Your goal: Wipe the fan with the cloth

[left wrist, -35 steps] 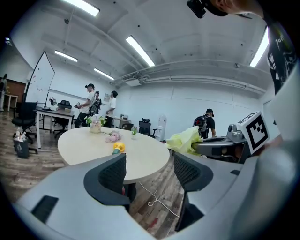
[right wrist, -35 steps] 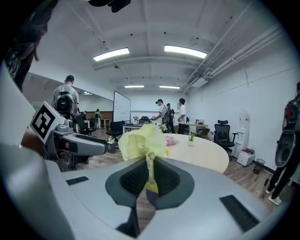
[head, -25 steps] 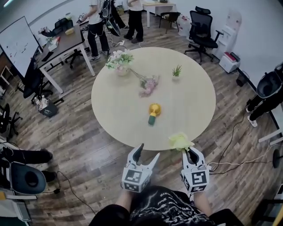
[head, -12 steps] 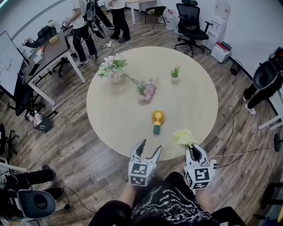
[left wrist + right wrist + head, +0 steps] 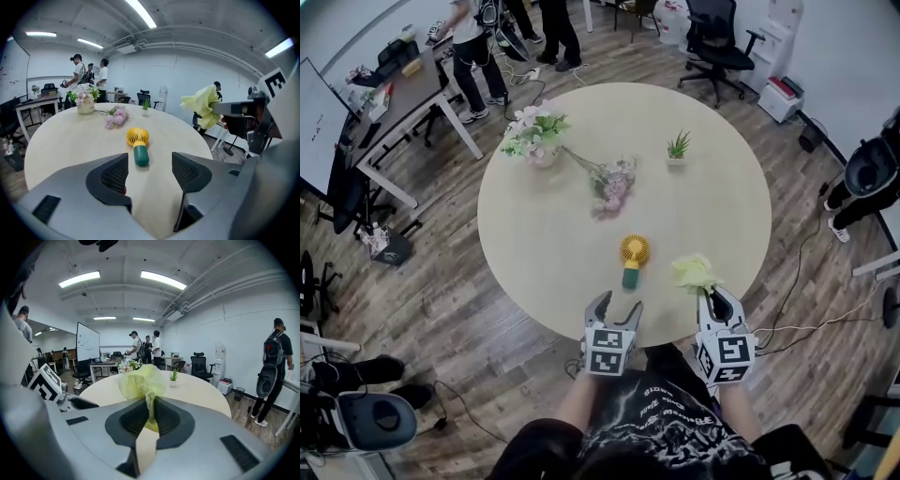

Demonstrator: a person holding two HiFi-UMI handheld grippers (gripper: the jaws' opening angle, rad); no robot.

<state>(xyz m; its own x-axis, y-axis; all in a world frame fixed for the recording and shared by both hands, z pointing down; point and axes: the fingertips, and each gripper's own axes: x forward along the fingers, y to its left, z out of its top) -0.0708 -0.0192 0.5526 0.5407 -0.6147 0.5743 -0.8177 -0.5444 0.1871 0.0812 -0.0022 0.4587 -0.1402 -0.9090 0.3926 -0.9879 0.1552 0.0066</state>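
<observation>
L gripper [image 5: 618, 302] nose-down, empty, lately narrowing — fan [image 5: 631, 260] ahead

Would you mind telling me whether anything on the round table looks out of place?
A pink flower sprig lies flat on the table beside the flower vase rather than standing in it, as if fallen out. The fan lies on its side. Nothing looks spilled.

My right tool [image 5: 713, 296] hides the lower end of the cloth [image 5: 693, 272] between its jaws, and the people [image 5: 472, 33] beyond the counter [image 5: 544, 234] are cut off at the top edge.
</observation>
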